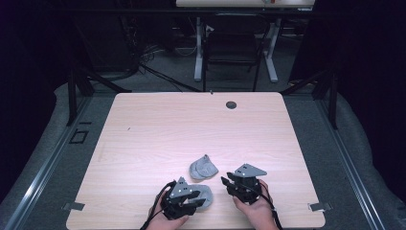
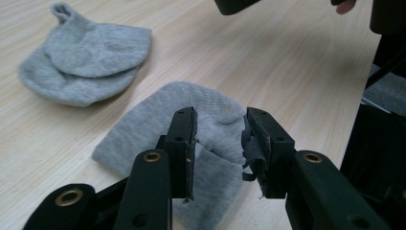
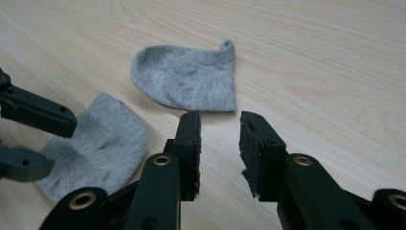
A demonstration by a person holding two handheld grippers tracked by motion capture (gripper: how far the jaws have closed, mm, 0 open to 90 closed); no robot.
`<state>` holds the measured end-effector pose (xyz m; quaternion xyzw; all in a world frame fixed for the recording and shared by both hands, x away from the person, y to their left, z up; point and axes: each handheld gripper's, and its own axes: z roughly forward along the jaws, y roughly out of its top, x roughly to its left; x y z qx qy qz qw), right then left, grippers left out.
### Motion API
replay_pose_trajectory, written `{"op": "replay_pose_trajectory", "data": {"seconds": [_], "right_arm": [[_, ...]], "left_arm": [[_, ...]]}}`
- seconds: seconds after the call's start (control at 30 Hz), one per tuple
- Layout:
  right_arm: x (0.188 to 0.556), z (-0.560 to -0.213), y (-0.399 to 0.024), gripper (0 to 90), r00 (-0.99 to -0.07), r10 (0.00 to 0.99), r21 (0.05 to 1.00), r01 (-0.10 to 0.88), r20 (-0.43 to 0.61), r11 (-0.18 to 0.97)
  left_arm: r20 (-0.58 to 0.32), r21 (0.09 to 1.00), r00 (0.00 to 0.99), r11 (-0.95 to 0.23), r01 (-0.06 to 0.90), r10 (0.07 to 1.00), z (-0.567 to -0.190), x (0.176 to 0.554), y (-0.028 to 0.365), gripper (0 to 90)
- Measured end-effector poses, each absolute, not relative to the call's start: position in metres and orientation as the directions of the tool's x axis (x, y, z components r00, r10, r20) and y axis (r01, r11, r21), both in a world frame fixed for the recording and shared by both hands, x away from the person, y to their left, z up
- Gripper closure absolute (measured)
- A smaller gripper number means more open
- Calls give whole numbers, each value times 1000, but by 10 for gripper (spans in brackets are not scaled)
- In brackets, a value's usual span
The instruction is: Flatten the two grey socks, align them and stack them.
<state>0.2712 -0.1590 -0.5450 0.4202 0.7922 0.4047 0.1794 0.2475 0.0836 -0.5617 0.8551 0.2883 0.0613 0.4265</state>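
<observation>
— Around the work?
— Pale wood table [image 1: 143, 139], dark round hole [image 1: 231, 104] near the far edge, a chair [image 1: 233, 48] beyond. Nothing between jaws and cloth.
— Socks?
— Two grey ones, short, soft, apart from each other. Far sock [image 1: 203, 168] folded, cuff tab sticking up; near sock [image 1: 205, 196] flat, under the left gripper [image 1: 187, 201].
— Jaws?
— Left gripper's apart, poised over the near sock. Right gripper [image 1: 232, 183] likewise apart, empty, above bare wood just beside the far sock.
</observation>
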Motion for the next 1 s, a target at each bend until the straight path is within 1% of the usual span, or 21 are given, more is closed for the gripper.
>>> {"op": "replay_pose_trajectory", "data": {"seconds": [0.27, 0.33, 0.67, 1.0], "right_arm": [[272, -546, -161, 689, -576, 814, 793, 529, 73, 303], [272, -547, -161, 689, -576, 814, 789, 532, 71, 308], [272, -549, -159, 689, -582, 810, 783, 537, 74, 314], [271, -551, -153, 705, -618, 781, 782, 529, 89, 329]], "left_arm": [[-126, 741, 836, -510, 437, 534, -571, 245, 78, 634], [-122, 736, 832, -513, 441, 541, -576, 246, 79, 659], [-96, 738, 828, -518, 432, 553, -578, 247, 80, 867], [-96, 778, 824, -474, 412, 558, -565, 246, 88, 887]]}}
